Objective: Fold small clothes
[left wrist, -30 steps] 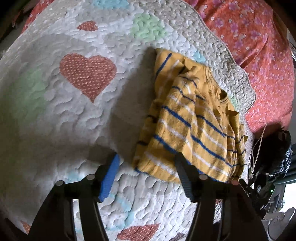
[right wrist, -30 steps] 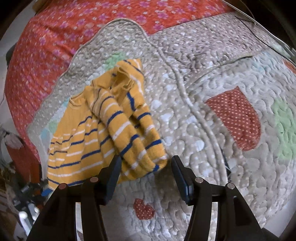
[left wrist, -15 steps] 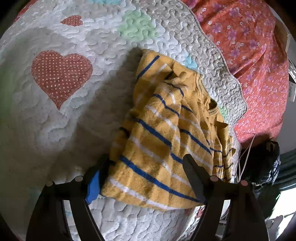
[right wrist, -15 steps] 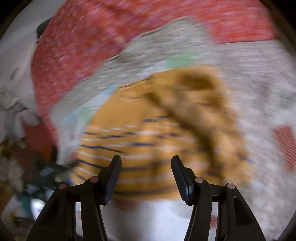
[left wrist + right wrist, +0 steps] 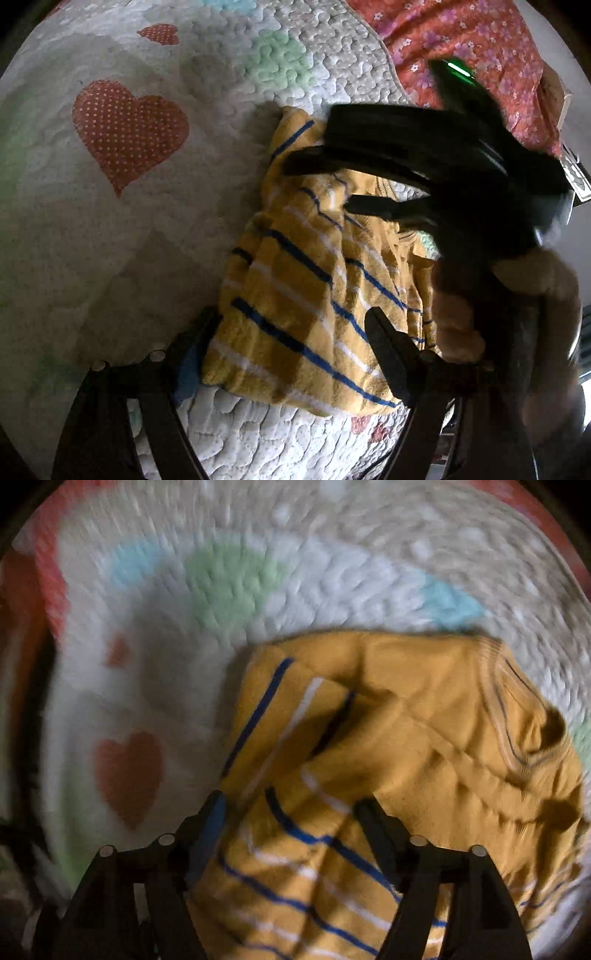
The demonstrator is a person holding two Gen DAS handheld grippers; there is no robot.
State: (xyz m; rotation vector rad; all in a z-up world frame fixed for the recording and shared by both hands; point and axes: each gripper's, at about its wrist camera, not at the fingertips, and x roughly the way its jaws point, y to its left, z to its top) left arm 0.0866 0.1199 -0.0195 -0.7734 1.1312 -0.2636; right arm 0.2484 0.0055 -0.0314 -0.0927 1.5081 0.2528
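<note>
Both your grippers are over the yellow striped garment (image 5: 314, 295), jaws apart on each. Your left gripper (image 5: 291, 347) sits low at the near hem, fingers straddling the striped fabric, nothing pinched. Your right gripper (image 5: 291, 834) is also spread, fingers either side of a striped fold near the garment's middle; that view is motion-blurred, so I can't tell whether the fingers touch the cloth. From the left wrist view your right gripper (image 5: 332, 184) reaches in from the right, above the far half of the garment, with your right hand (image 5: 517, 302) on its handle.

Garment lies crumpled and partly doubled over on the white quilt (image 5: 110, 258), just right of the red dotted heart (image 5: 125, 129), near the quilt's scalloped edge. Red floral bedspread (image 5: 480, 44) shows beyond that edge.
</note>
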